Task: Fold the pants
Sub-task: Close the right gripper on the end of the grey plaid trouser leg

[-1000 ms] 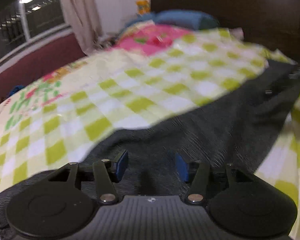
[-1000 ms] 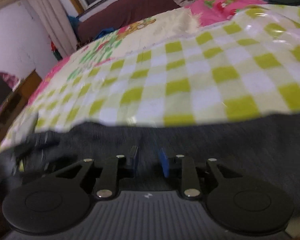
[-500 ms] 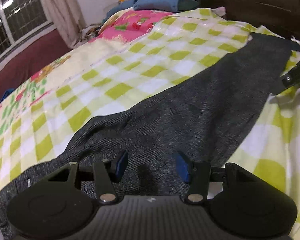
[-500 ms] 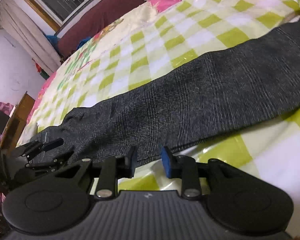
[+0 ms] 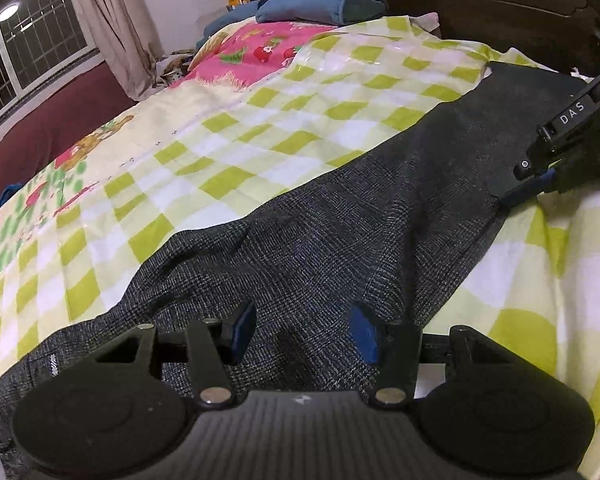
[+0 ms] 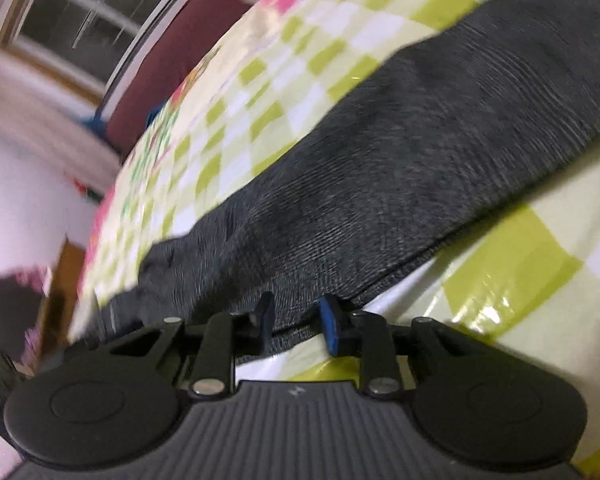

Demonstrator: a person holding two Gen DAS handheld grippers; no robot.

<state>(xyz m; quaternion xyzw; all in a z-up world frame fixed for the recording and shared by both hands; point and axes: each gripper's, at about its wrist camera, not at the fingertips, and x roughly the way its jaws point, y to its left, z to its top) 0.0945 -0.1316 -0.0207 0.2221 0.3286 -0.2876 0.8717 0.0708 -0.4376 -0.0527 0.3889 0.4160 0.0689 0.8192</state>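
Observation:
Dark grey checked pants (image 5: 340,216) lie stretched out on the green-and-white checked bed cover (image 5: 228,136). My left gripper (image 5: 302,330) is open, low over the waist end of the pants, with fabric between and under its blue pads. My right gripper (image 6: 296,322) is open at the near edge of the pants (image 6: 400,168), which run diagonally up to the right in this blurred view. The right gripper also shows in the left wrist view (image 5: 540,182), at the far leg end of the pants.
A blue pillow (image 5: 324,6) and a pink patterned blanket (image 5: 260,50) lie at the head of the bed. A dark headboard (image 5: 460,0) stands behind. A window (image 5: 28,48), a curtain (image 5: 112,28) and a maroon bench (image 5: 48,132) are on the left.
Both grippers have dropped lower and closer to the pants. The right gripper's jaws have widened and its view has tilted and blurred. The pants lie flatter on the bed.

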